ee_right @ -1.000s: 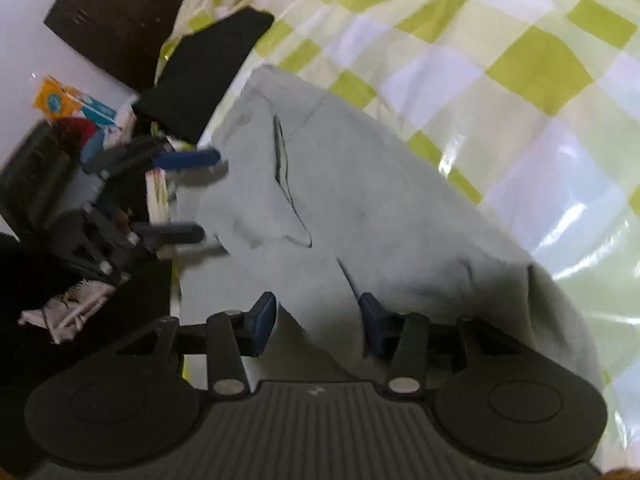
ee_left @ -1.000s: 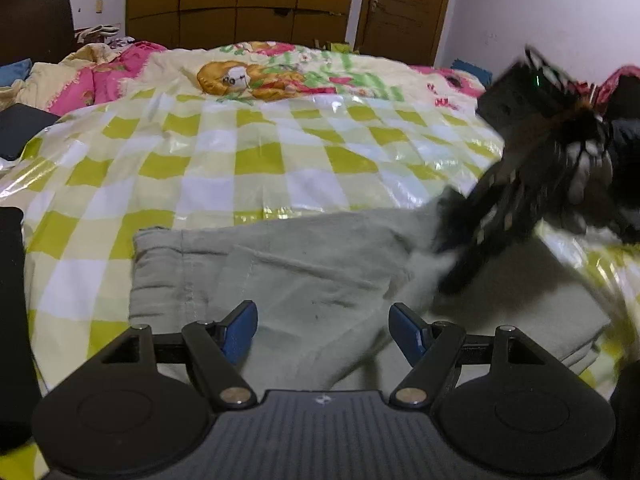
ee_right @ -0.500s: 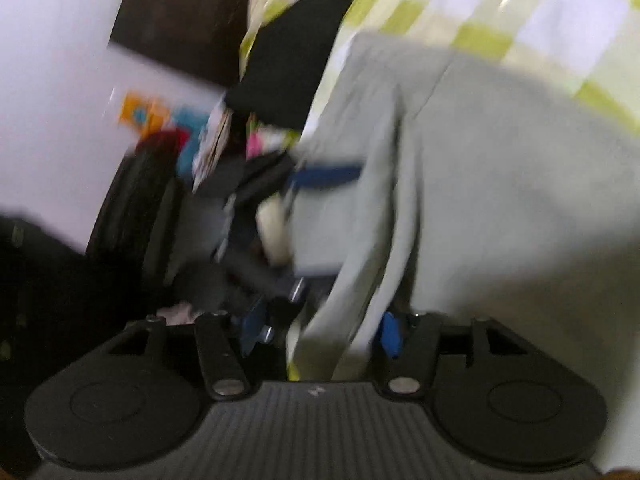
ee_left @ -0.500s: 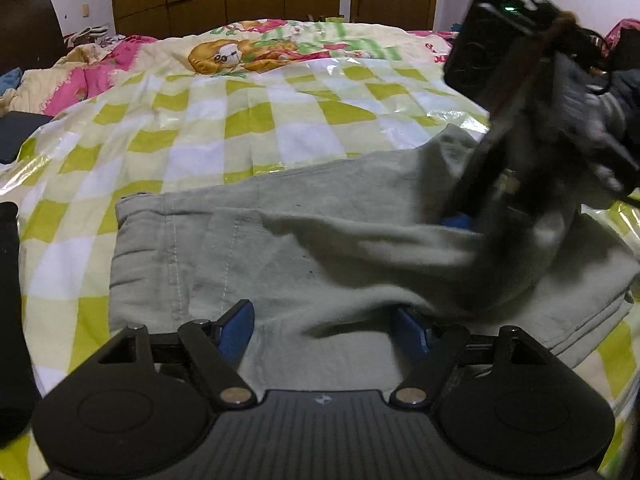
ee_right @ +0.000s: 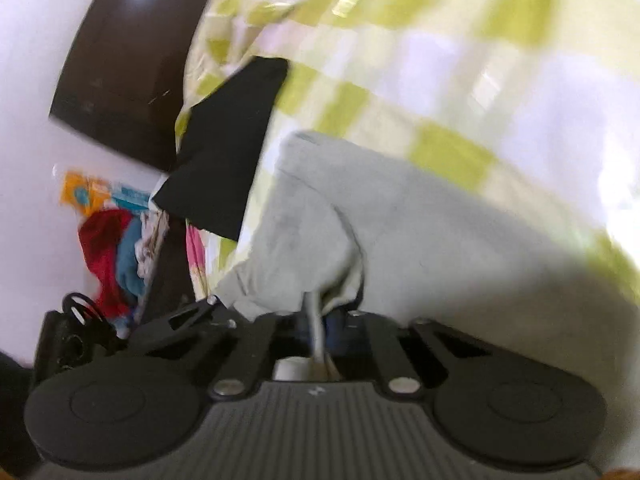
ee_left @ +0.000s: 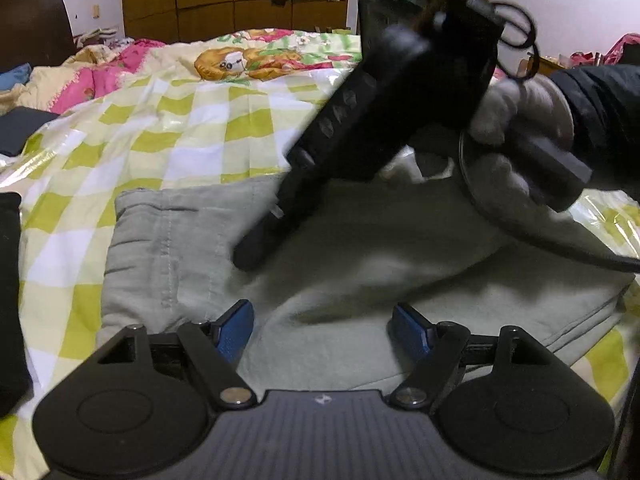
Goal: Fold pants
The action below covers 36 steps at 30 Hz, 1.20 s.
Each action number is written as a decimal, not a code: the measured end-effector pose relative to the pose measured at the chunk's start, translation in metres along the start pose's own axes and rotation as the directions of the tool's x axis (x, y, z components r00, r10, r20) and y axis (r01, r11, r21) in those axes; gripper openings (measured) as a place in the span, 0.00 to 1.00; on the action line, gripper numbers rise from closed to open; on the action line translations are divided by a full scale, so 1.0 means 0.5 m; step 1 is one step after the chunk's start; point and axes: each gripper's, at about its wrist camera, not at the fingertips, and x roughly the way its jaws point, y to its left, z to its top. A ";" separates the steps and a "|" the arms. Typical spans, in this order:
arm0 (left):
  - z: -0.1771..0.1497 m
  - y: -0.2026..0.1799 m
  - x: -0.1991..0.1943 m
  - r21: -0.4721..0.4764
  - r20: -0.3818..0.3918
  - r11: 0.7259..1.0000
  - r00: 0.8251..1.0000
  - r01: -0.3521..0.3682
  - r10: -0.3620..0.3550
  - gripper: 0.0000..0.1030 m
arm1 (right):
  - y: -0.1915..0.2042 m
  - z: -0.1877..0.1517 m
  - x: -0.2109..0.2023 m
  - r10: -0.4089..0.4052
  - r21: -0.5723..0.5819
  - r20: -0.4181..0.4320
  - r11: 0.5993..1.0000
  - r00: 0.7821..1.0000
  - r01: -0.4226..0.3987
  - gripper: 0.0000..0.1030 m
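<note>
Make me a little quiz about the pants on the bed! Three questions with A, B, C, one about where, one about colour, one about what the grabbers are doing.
1. Where do the pants lie?
A. on the checked bed cover
B. on the floor
C. on a chair

2. What colour are the pads of the left gripper?
A. red
B. blue
C. white

3. How does the right gripper stand?
A. wide open over bare cover
B. shut on a fold of the pants
C. holding a book

Answers:
1. A, the grey-green cloth lies spread on the yellow and white checks.
2. B, both pads show blue in the left wrist view.
3. B, the right wrist view shows cloth pinched between closed jaws, while the left gripper's jaws stand open with the pants lying under them.
</note>
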 end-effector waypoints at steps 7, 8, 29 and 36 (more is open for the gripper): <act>-0.006 -0.027 -0.017 0.000 0.033 1.000 0.999 -0.023 0.023 0.89 | 0.099 0.022 -0.014 -0.057 -0.259 0.040 0.964 0.998 0.066 0.05; -0.005 -0.030 -0.012 -0.003 0.026 1.000 0.999 -0.029 0.029 0.89 | 0.083 0.030 -0.013 -0.095 -0.230 0.071 0.967 0.993 0.109 0.05; 0.070 -0.131 0.018 0.056 0.002 0.995 0.997 0.083 -0.083 0.89 | 0.029 -0.462 -0.379 -0.687 0.509 0.358 0.711 0.633 0.484 0.33; 0.113 -0.171 0.024 0.070 -0.012 0.993 0.996 0.094 -0.094 0.89 | 0.040 -0.532 -0.424 -0.644 0.550 0.518 0.755 0.562 0.358 0.33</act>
